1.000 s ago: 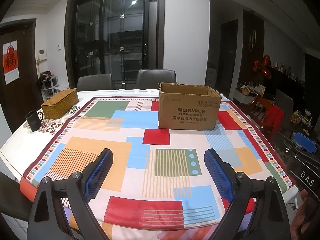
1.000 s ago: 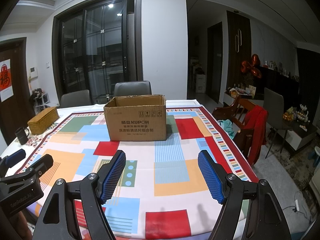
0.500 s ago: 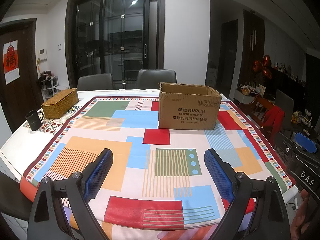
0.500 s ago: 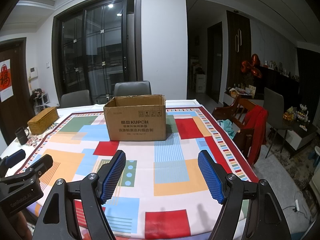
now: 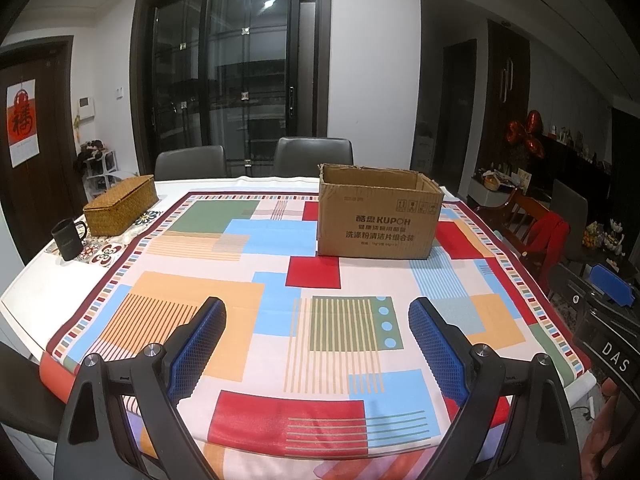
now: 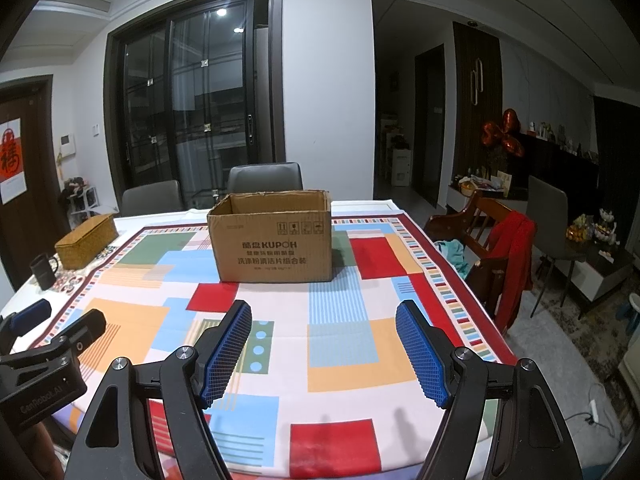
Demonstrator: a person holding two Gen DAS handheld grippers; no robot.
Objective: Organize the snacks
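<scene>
An open brown cardboard box (image 5: 378, 216) (image 6: 274, 242) stands upright on the far half of the table, its inside hidden from here. No snacks show in either view. My left gripper (image 5: 316, 320) hovers over the near edge of the patterned tablecloth (image 5: 224, 280), open, with nothing between its blue pads. My right gripper (image 6: 323, 322) is also open and empty, over the near right part of the tablecloth (image 6: 340, 344). The left gripper's fingers (image 6: 36, 314) show at the left edge of the right wrist view, and the right gripper's pad (image 5: 612, 290) at the right edge of the left wrist view.
A woven basket box (image 5: 120, 210) and a black mug (image 5: 69, 238) sit at the table's far left. Two grey chairs (image 5: 312, 156) stand behind the table. A wooden chair with a red garment (image 6: 512, 256) stands to the right.
</scene>
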